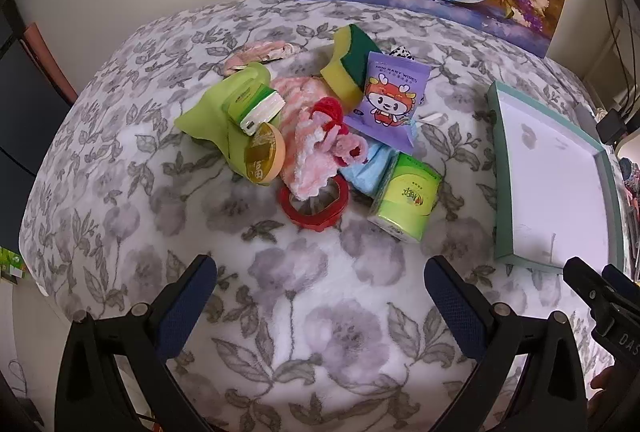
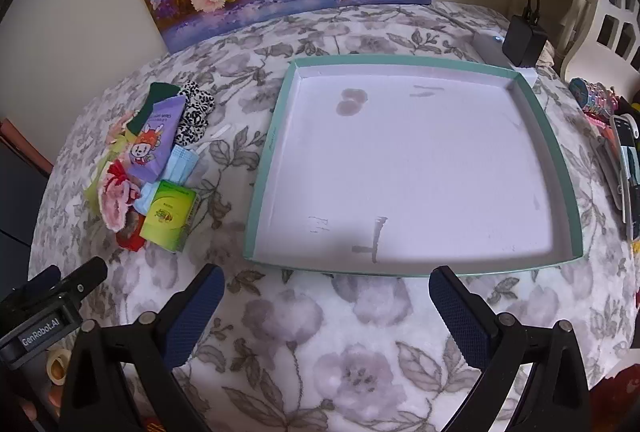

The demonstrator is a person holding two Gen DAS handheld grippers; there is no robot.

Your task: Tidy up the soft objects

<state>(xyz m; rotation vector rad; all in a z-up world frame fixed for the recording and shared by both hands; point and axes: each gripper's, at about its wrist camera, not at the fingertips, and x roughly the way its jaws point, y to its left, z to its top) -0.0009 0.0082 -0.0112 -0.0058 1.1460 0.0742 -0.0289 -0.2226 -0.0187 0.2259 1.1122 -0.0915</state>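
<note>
Hovering both grippers above the grey floral blanket (image 1: 320,292).
I hold the left gripper (image 1: 320,296) and right gripper (image 2: 326,306) spread wide, empty, near the shallow teal-rimmed cardboard tray (image 2: 276,136).

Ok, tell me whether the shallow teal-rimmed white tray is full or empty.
Empty: the shallow teal-rimmed white tray shows only its bare, stained floor; nothing lies inside.

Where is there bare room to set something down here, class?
Inside the tray, whose floor is empty. Also the blanket between the pile and the left gripper, and the strip between tissue pack and tray. The pile is crowded, things overlapping.
</note>
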